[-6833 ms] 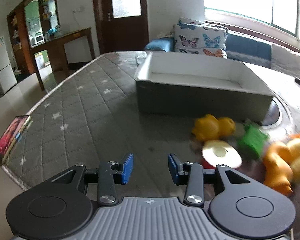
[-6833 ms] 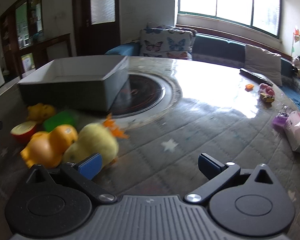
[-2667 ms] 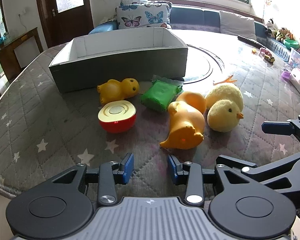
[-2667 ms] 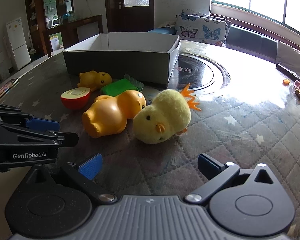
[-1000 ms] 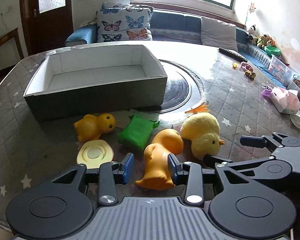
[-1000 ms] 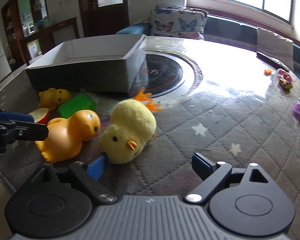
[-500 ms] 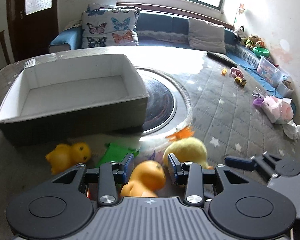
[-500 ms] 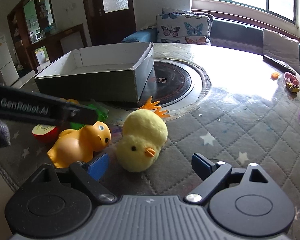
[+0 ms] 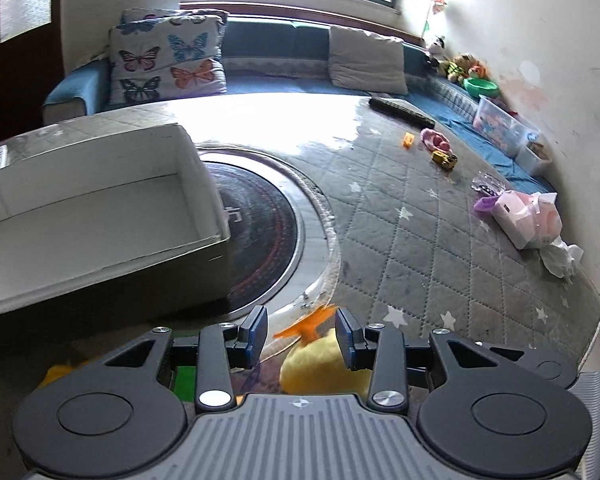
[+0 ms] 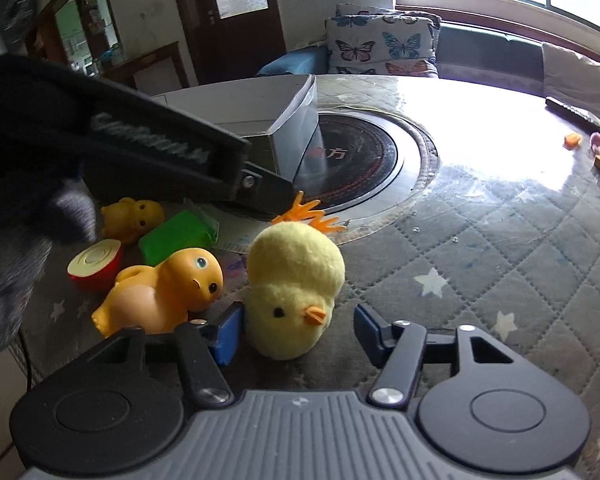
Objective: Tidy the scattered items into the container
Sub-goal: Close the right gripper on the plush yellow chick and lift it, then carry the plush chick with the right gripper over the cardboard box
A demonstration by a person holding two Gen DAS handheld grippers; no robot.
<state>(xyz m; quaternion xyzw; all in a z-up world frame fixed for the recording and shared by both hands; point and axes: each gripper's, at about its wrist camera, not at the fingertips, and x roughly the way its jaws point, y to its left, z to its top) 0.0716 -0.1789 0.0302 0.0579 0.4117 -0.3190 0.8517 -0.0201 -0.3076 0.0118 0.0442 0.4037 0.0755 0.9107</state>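
Observation:
A grey box [image 9: 100,216] with a white inside stands empty at the left; it also shows in the right wrist view [image 10: 260,120]. A yellow plush chick [image 10: 296,284] lies on the table, its head between the open fingers of my right gripper [image 10: 296,334]. My left gripper [image 9: 301,334] is open above the chick's [image 9: 320,364] orange feet. An orange rubber duck [image 10: 160,292], a green block [image 10: 176,240], a red and cream half apple [image 10: 94,264] and a small yellow duck [image 10: 134,216] lie left of the chick.
A round dark hotplate [image 9: 260,232] is set in the quilted table. Small toys [image 9: 436,146], a remote [image 9: 400,112] and pink bags [image 9: 528,216] lie at the far right. A sofa with butterfly cushions [image 9: 168,64] stands behind.
My left gripper has moved forward and right over the toys, above the chick's feet. My right gripper has closed in, so the chick's head sits between its fingers.

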